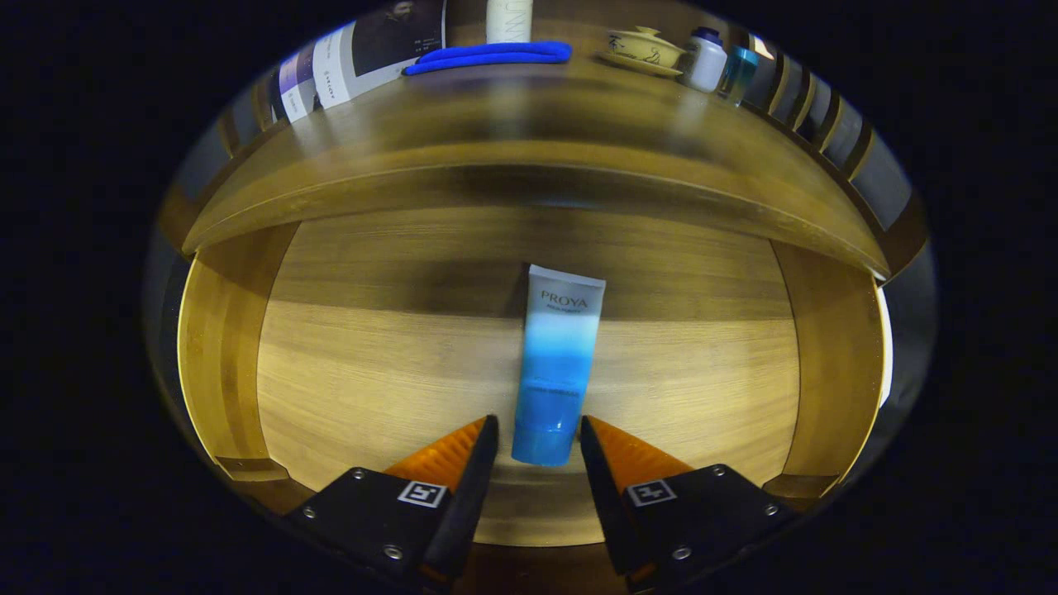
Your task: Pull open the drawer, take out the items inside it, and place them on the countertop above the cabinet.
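Tongs lined up on the tube in the open drawer

Left to right: left finger, tube (555, 364), right finger — the gripper (539, 430) is open, straddling the tube's cap end without clearly touching it yet. The drawer (372, 364) floor looks slick, so an off-centre squeeze could squirt the tube forward, away from the tongs — countertop (529, 107) beyond is still waiting.

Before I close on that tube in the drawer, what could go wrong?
The hand-held gripper is open, its fingers flanking only the cap end of the tube, so a pinch there may let the tube swing or slip. On lifting, it could catch the countertop edge overhanging the drawer.
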